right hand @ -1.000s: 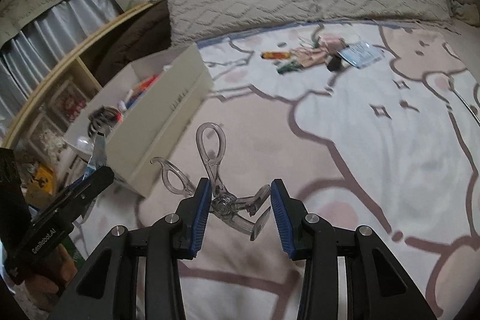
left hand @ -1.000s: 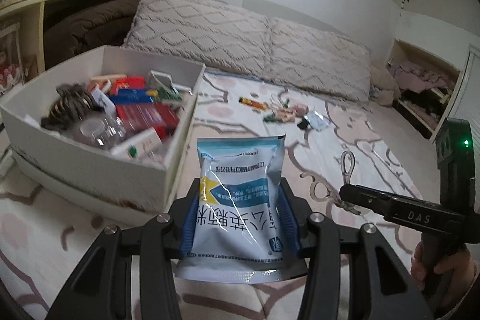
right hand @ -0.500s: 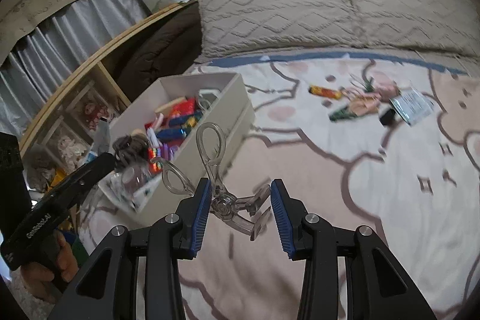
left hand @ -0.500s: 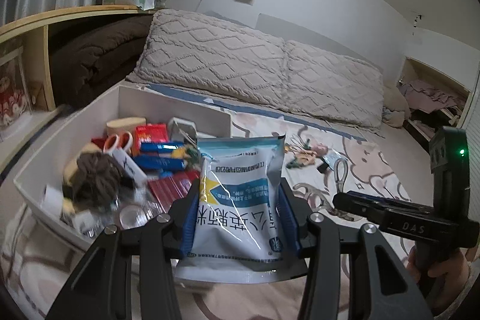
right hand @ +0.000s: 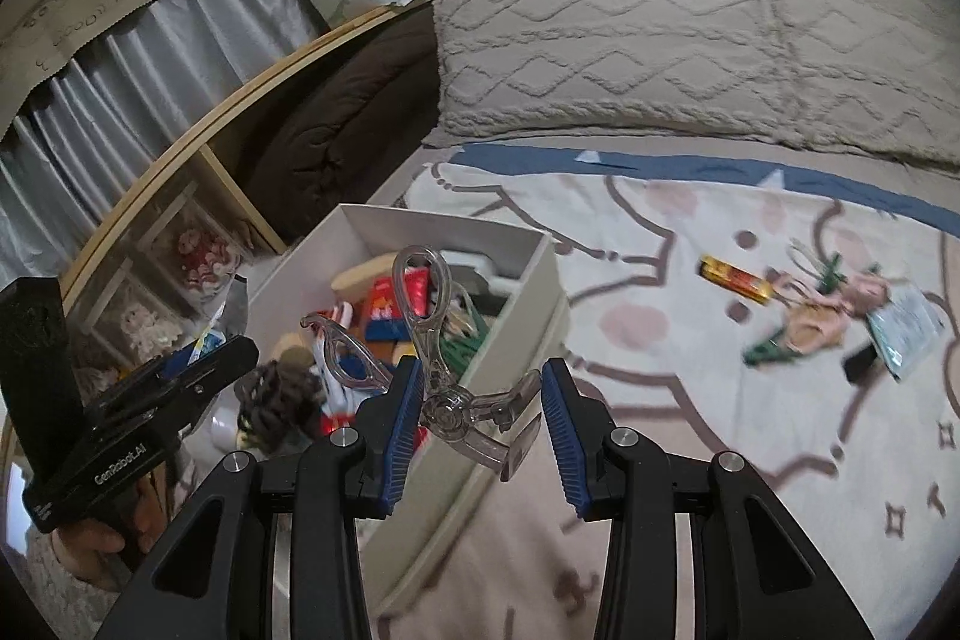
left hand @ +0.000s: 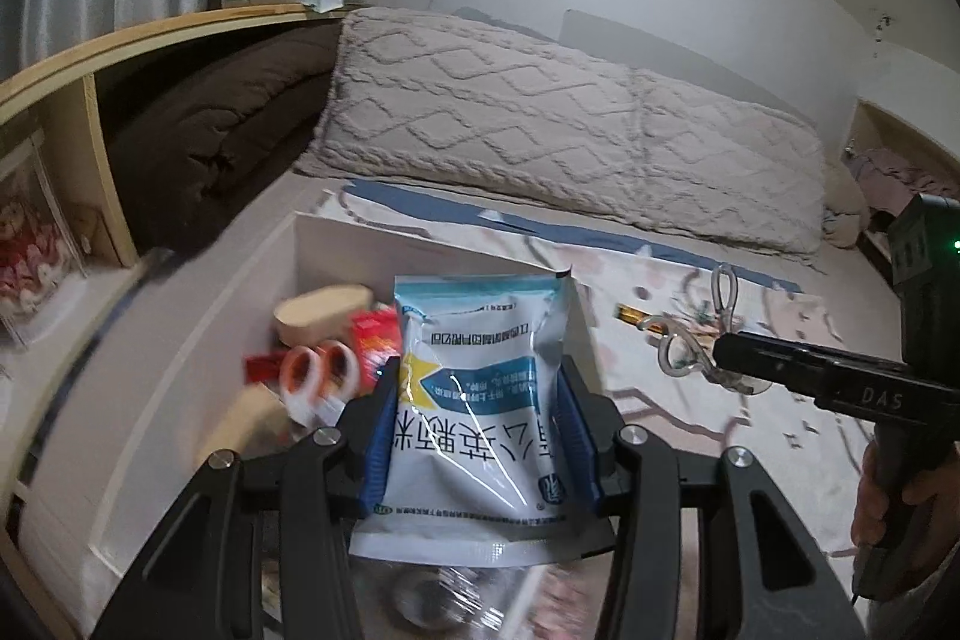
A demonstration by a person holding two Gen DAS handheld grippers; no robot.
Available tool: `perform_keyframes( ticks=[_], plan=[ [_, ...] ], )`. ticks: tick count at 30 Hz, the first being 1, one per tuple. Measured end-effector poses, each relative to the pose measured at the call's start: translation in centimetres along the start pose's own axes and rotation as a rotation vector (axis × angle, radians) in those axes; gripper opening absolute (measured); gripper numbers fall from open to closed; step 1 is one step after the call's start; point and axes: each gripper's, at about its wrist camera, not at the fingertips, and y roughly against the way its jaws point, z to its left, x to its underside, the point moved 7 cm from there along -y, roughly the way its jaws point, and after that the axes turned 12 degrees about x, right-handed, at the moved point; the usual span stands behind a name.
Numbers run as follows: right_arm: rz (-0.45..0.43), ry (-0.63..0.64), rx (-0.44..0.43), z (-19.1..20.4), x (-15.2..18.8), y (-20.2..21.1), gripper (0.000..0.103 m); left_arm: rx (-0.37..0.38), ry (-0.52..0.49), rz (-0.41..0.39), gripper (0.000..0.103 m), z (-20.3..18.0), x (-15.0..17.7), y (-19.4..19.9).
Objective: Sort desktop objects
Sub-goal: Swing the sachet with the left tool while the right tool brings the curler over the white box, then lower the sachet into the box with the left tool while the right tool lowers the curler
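My left gripper (left hand: 480,436) is shut on a blue-and-white foil packet (left hand: 477,394), held upright over the white storage box (left hand: 180,376). My right gripper (right hand: 477,418) is shut on clear plastic scissors (right hand: 444,370), handles pointing away, hanging over the right wall of the same box (right hand: 522,292). The box holds tape rolls (left hand: 318,370), red packs and other small items. In the left wrist view the right gripper (left hand: 729,364) and the scissors (left hand: 696,340) show at the right. The left gripper (right hand: 204,370) appears at the left of the right wrist view.
The box sits on a patterned bedspread (right hand: 690,340). Several small items lie loose on it: a yellow-red wrapper (right hand: 735,277), a green piece (right hand: 774,346), a foil sachet (right hand: 906,328). Two knitted pillows (left hand: 540,124) line the back. A wooden shelf (left hand: 78,112) with a brown blanket stands to the left.
Both grippers rose and moved toward the box, carrying the packet and the scissors. The box now lies under them and fills the lower left of both views. Neither grip changed.
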Motion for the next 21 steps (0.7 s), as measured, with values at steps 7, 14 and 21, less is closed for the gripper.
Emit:
perform_keyframes(
  ticks=[7, 14, 21],
  plan=[
    [0.048, 0.042, -0.069, 3.0, -2.2, -4.6, 0.041, -0.058, 0.016, 0.002, 0.047, 3.5, -1.7, -1.3],
    [0.091, 0.115, -0.086, 5.1, -3.5, -9.1, 0.041, -0.093, 0.046, 0.035, 0.047, 6.8, -2.2, -2.9],
    [0.095, 0.166, 0.013, 4.9, -4.5, -11.7, 0.041, -0.094, 0.066, 0.087, 0.047, 8.9, -2.4, -4.3]
  ],
)
